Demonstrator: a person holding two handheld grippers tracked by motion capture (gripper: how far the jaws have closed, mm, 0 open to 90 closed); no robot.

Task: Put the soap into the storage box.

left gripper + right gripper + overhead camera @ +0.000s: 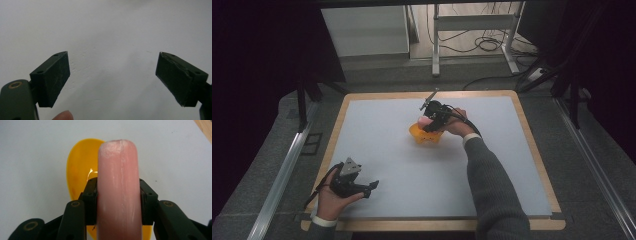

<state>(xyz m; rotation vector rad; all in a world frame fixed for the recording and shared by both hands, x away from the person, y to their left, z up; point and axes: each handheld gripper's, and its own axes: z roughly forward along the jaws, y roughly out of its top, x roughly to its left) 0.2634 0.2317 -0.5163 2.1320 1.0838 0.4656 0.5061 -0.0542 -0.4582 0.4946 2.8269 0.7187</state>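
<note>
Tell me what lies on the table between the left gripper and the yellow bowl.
Nothing: in the high view the stretch of white table top from the left gripper to the yellow bowl is bare.

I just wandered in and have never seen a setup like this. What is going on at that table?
A person sits at a white table with a hand-held gripper in each hand. The right gripper is shut on a pink sausage-shaped object, holding it over a yellow bowl near the middle of the table. The left gripper is near the front left corner, open and holding nothing.
</note>
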